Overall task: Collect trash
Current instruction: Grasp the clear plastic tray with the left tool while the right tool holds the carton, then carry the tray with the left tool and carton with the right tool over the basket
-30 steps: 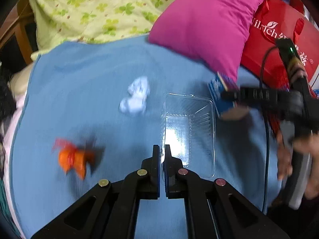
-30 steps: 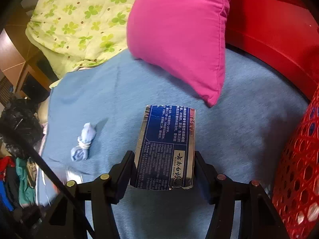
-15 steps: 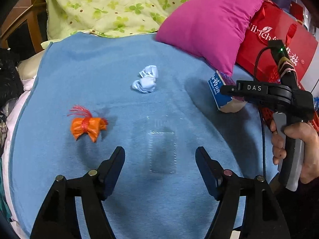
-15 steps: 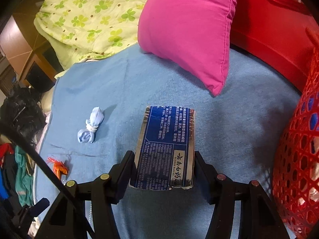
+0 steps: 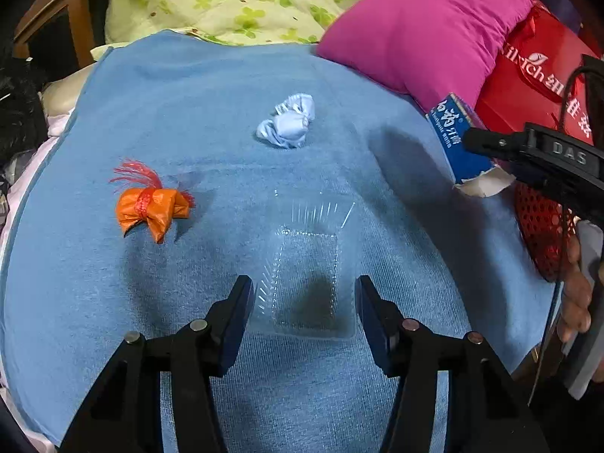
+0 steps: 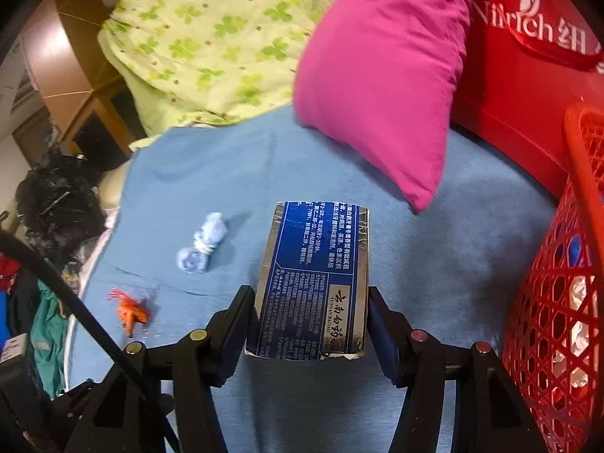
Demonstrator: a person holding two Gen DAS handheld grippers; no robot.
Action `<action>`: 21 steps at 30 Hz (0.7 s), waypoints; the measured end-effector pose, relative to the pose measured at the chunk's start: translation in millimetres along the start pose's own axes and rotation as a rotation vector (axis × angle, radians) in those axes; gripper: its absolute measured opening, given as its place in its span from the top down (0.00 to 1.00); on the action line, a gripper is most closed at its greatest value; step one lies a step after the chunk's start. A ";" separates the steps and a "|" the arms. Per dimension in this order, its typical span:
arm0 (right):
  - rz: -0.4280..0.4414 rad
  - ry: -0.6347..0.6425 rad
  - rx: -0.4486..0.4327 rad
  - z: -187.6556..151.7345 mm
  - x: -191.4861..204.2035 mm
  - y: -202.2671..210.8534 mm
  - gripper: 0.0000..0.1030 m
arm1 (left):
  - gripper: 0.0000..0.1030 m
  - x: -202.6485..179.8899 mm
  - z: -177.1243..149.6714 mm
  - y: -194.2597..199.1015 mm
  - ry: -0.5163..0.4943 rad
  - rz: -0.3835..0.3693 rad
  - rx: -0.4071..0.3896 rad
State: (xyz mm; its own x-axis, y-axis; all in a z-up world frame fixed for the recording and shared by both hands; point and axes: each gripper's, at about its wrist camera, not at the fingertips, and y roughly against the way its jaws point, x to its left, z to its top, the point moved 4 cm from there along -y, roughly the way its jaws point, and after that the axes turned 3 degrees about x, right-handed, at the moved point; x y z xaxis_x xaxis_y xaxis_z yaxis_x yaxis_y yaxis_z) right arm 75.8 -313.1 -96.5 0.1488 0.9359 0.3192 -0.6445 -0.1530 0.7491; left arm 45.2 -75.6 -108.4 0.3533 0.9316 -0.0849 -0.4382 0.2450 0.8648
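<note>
Left wrist view first: saw the blue blanket (image 5: 188,113) spread across the bed, with the pink cushion (image 5: 422,34) at far right. Found the red basket (image 6: 547,321) looming larger at the right edge of the right wrist view than half a second before, already holding pale scraps. Read that as the carry nearly done. Found the right gripper (image 6: 309,321) clamped on the blue carton (image 6: 313,283), held clear above the blanket, near the basket but not yet over its rim. Judged the drop into the basket to be the next move there.

Found the left gripper (image 5: 302,302) spread wide, though pinched together a second before at the near rim of the clear plastic tray (image 5: 305,275). Saw that tray lying flat on the blanket, its near end between the open fingers, touched by neither. Took this as a let-go and a fresh line-up for a wider grasp across the tray; expected thin, slippery walls to flex under the squeeze.

Left untouched farther off: the orange wrapper (image 5: 151,211) at left, the pale blue wad (image 5: 288,122) beyond the tray toward the far side, well apart from each other. Counted three pieces on the blanket yet to collect.
</note>
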 end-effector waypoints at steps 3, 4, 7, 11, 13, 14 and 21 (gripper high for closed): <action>0.022 0.021 -0.043 2.4 7.8 11.4 0.40 | 0.45 -5.4 1.7 11.9 -0.010 0.020 -0.045; 0.030 0.027 -0.057 2.9 9.9 16.1 0.40 | 0.45 -7.8 3.2 17.7 -0.018 0.033 -0.063; 0.058 0.041 -0.109 3.7 17.3 31.5 0.40 | 0.45 -15.1 9.1 41.3 -0.041 0.073 -0.128; 0.076 0.088 -0.217 5.6 25.3 65.2 0.40 | 0.44 -27.8 21.0 73.2 -0.081 0.128 -0.223; 0.083 0.108 -0.272 4.9 27.8 82.7 0.40 | 0.44 -34.9 26.6 90.1 -0.100 0.153 -0.272; 0.080 0.119 -0.307 4.3 28.1 93.8 0.40 | 0.44 -39.4 29.5 97.7 -0.110 0.163 -0.294; 0.020 0.152 -0.518 -1.5 18.7 162.3 0.40 | 0.44 -68.5 39.9 149.7 -0.171 0.220 -0.435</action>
State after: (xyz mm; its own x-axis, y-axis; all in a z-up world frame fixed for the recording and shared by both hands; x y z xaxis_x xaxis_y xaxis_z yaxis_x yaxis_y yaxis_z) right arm -27.2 -320.0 30.2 0.0473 0.9756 0.2146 -0.9372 -0.0310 0.3474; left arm -11.6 -113.5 46.7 0.3277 0.9256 0.1896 -0.8081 0.1706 0.5638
